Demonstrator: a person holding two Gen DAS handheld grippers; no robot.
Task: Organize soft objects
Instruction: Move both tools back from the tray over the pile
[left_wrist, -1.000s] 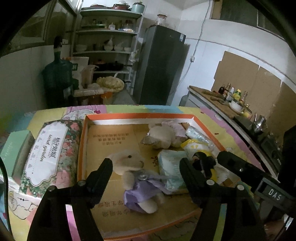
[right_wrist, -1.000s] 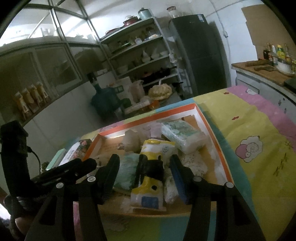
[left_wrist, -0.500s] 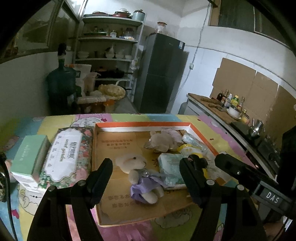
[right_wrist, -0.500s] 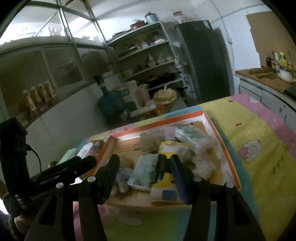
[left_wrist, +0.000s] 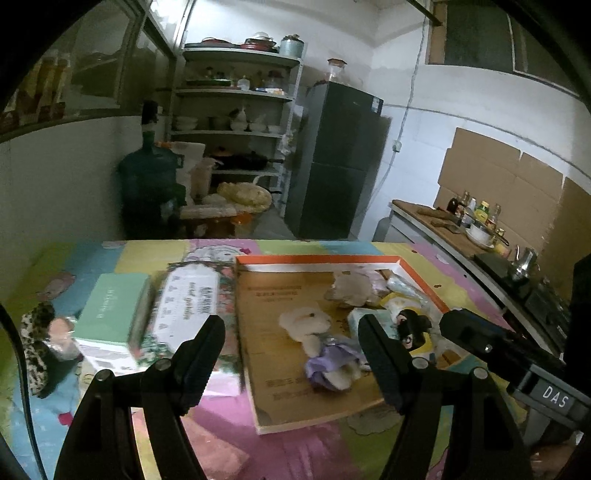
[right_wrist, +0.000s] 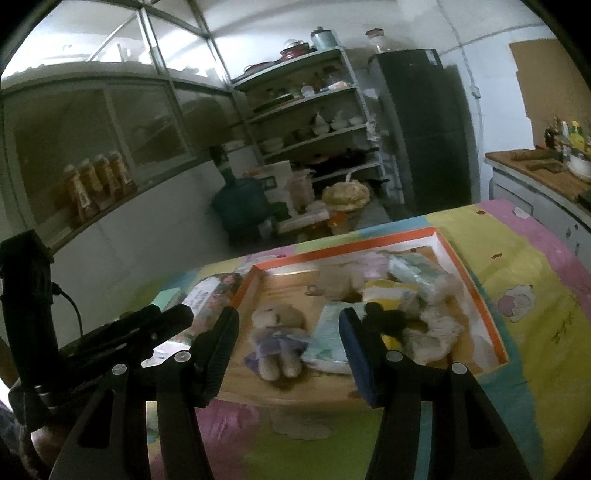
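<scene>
- Grippers both empty: my left gripper (left_wrist: 291, 356) and right gripper (right_wrist: 288, 343) hang with jaws apart, short of the box (left_wrist: 317, 260).
- Soft toys lie inside it, centre frame: bear in purple dress (left_wrist: 325, 347), second bear (left_wrist: 351, 286) behind, packets (right_wrist: 417, 271) to the right.
- Floral pack (left_wrist: 188, 306) and green box (left_wrist: 110, 308) sit left, outside, on the bench (left_wrist: 280, 454).
- Next, I judge: come down over the purple bear's body, close gently, avoid snagging the neighbouring packet.

On the table (left_wrist: 303, 454): tray (left_wrist: 317, 259) toward the right edge, tissue pack (left_wrist: 188, 306) just left of it, box (left_wrist: 110, 314) further left. In the tray: bear (left_wrist: 325, 347) near the front, packets (right_wrist: 417, 273) along the right wall.
</scene>
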